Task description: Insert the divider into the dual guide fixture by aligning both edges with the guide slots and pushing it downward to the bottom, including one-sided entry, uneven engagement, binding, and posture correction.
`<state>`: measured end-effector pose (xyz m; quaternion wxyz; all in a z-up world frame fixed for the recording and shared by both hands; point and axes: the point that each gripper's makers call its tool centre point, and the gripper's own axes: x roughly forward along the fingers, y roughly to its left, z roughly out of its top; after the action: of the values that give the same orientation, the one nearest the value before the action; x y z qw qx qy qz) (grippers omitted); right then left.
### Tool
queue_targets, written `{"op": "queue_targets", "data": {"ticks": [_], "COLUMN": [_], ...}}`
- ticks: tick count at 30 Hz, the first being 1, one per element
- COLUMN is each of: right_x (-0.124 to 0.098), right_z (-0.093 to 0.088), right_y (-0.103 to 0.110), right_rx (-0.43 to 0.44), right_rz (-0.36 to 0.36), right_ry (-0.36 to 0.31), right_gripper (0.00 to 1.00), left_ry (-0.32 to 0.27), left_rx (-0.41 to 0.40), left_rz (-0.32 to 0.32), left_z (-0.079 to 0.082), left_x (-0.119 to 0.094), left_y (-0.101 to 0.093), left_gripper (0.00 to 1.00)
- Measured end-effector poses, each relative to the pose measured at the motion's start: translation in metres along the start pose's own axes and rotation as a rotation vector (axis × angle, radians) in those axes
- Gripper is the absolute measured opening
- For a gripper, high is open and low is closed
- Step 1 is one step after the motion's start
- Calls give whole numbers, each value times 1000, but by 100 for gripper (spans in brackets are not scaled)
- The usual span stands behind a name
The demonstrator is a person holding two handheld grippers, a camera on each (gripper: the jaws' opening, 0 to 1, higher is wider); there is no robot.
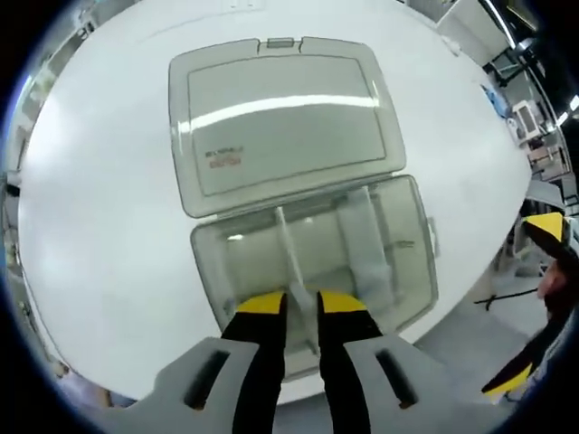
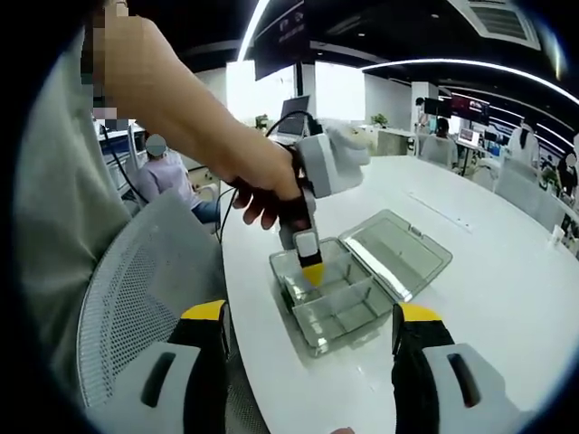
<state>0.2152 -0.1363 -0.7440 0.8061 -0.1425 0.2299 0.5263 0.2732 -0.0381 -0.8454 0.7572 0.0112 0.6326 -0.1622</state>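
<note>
A clear plastic box [image 1: 414, 271] lies on the white table with its lid [image 1: 280, 117] folded open behind it. A thin clear divider [image 1: 290, 244] stands upright inside, running from the near wall toward the hinge. My left gripper [image 1: 302, 304] is shut on the divider's near top edge, its yellow tips on either side. A second, wider clear divider [image 1: 366, 237] stands to its right. In the right gripper view the left gripper [image 2: 310, 268], held by a hand, points down into the box [image 2: 348, 312]. My right gripper [image 2: 310, 315] hovers back from the box, open and holding nothing.
The round white table [image 1: 109, 226] drops away close to the box's near side. A grey mesh chair [image 2: 136, 298] stands at the table's left in the right gripper view. Seated people and desks fill the room behind. The right gripper's yellow fingertip [image 1: 545, 222] shows at the right edge.
</note>
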Motion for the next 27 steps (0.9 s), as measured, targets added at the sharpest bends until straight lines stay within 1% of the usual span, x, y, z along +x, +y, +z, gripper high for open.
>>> {"op": "queue_targets", "data": {"ticks": [5,7,9,10,12,15,19,23,27], "right_x": [0,-1,-2,-2,-3,-3,-4,-4,-4], "right_z": [0,1,1,1,0,-1,-1,-2,-2], "right_y": [0,0,0,0,0,0,2,4,6], "right_rx": [-2,-3,-1,-1,-6,-4,-7,-8,-11], "right_rz": [1,-1,-3,-2,-2,-3,1,5,8], "right_ry": [2,3,0,3,9,12,22,29,35], "right_gripper": [71,71,71,71,71,71,71,70,70], "left_ry": [-27,-51,-48,-57,-77,-93,-123,-142,-143], "left_rx": [-5,-8,-7,-16,-61,-64,-75,-84,-89], "left_rz": [-30,-52,-55,-61,-96,-113,-142,-149,-166], "left_z": [0,2,-2,-2,-2,-3,-1,4,4], "left_x": [-6,-10,-12,-14,-15,-19,-22,-23,-22], "left_y": [-1,-1,3,6,5,6,3,4,2], "left_gripper": [11,10,10,11,11,11,8,6,3]}}
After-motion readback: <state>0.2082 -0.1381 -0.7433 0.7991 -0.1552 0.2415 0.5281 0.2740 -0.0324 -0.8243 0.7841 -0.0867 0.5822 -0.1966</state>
